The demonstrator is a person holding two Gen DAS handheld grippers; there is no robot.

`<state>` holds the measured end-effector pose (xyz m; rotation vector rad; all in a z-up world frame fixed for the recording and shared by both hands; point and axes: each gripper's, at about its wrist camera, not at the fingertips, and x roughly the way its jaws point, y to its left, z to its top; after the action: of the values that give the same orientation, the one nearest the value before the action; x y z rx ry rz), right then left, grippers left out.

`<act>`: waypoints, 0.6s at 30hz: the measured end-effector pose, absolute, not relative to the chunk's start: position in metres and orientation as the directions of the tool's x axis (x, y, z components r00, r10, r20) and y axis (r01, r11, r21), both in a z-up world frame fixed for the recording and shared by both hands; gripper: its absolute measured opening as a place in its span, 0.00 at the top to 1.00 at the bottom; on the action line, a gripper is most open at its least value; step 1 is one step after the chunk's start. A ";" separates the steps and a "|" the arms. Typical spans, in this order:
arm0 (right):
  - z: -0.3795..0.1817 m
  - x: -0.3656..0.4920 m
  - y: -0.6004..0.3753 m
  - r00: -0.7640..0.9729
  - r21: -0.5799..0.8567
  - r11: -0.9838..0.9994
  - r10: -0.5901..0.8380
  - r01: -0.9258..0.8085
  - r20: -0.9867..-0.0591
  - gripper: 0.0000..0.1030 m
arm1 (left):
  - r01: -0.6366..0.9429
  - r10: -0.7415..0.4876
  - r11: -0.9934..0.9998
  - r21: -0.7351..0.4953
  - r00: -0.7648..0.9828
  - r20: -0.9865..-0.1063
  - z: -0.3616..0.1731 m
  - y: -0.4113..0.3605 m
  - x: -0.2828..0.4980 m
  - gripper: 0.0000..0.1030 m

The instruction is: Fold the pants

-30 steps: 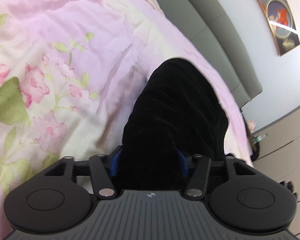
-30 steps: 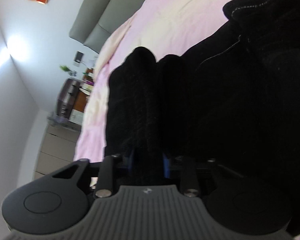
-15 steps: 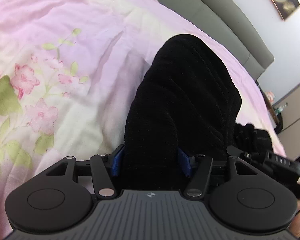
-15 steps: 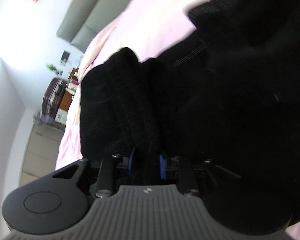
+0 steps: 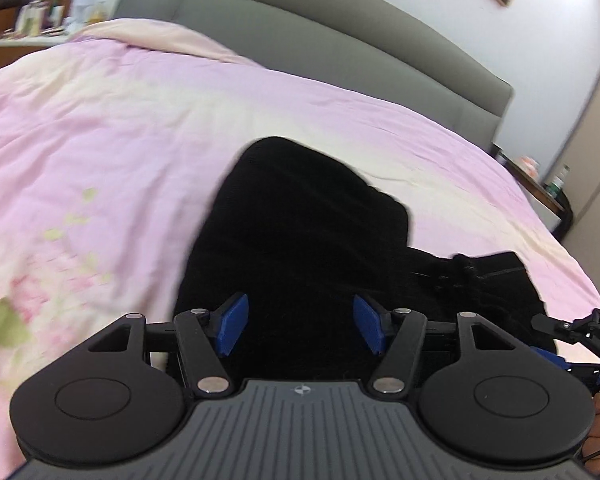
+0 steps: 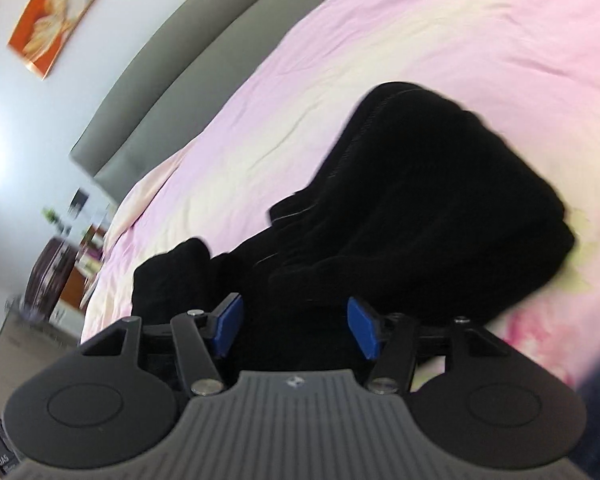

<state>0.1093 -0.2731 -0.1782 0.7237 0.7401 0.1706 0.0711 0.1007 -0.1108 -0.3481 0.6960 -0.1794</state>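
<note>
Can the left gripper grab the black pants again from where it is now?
Probably yes. The left gripper has just been opening, its pads clear, and the black pants lie right ahead on the pink bedspread with nothing between.

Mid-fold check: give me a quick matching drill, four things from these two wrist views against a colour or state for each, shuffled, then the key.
Things:
1. pants
2. bedspread
3. headboard
4. left gripper

Colour or state:
A. grey, padded, along the far edge of the bed
B. jaws apart, blue pads clear of the cloth
C. black, lying bunched on the bed
D. pink with a flower print

Pairs: 1-C, 2-D, 3-A, 4-B
</note>
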 end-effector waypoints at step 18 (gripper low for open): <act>-0.186 0.100 -0.297 0.707 0.704 0.280 0.110 0.652 -0.699 0.29 | 0.428 -0.349 0.903 -0.031 0.691 -0.632 -0.083 -0.099 0.155 0.26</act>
<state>0.1005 -0.2968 -0.1858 1.2577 0.7370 -0.4111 0.1550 -0.0986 -0.0827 0.1218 0.6805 -0.4353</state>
